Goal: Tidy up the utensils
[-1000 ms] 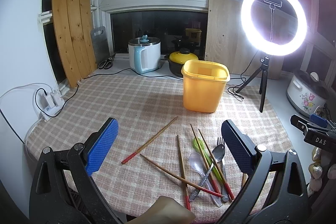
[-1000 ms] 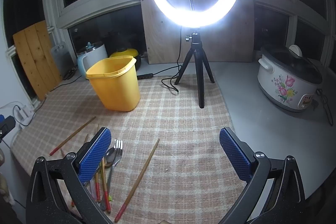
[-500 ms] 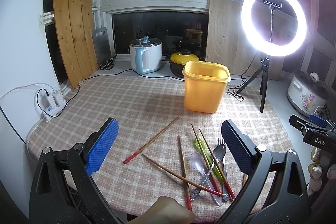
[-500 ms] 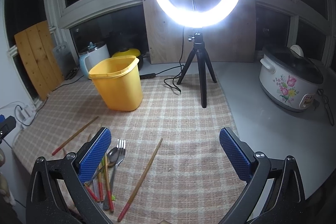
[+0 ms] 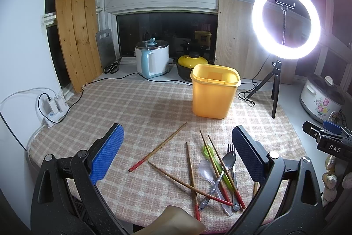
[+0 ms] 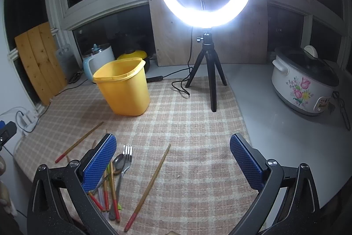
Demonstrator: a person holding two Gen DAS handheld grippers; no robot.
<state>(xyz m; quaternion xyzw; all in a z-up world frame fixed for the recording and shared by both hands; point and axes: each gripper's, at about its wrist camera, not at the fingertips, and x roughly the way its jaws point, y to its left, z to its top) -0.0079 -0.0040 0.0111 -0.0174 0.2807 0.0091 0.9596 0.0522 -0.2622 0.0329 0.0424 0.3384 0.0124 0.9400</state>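
Note:
An empty yellow plastic bin (image 5: 214,91) stands upright on the checked tablecloth; it also shows in the right wrist view (image 6: 124,86). Near the front edge lies a loose pile of utensils: several red-tipped wooden chopsticks (image 5: 158,148), a metal spoon (image 5: 228,159), a fork (image 6: 126,160), a clear plastic spoon (image 5: 205,167) and a green utensil (image 5: 209,152). One chopstick (image 6: 151,184) lies apart to the right. My left gripper (image 5: 176,153) is open and empty above the pile. My right gripper (image 6: 172,165) is open and empty above the lone chopstick.
A lit ring light on a tripod (image 5: 276,89) stands right of the bin, cable trailing. A kettle (image 5: 151,60), a yellow-lidded pot (image 5: 192,63) and wooden boards (image 5: 77,41) line the window sill. A flowered cooker (image 6: 304,85) sits at right. A power strip (image 5: 51,107) lies at left.
Both grippers have drawn back and risen slightly, so the bin and utensils sit a little lower and farther in view. Both jaws stay open. No object has moved.

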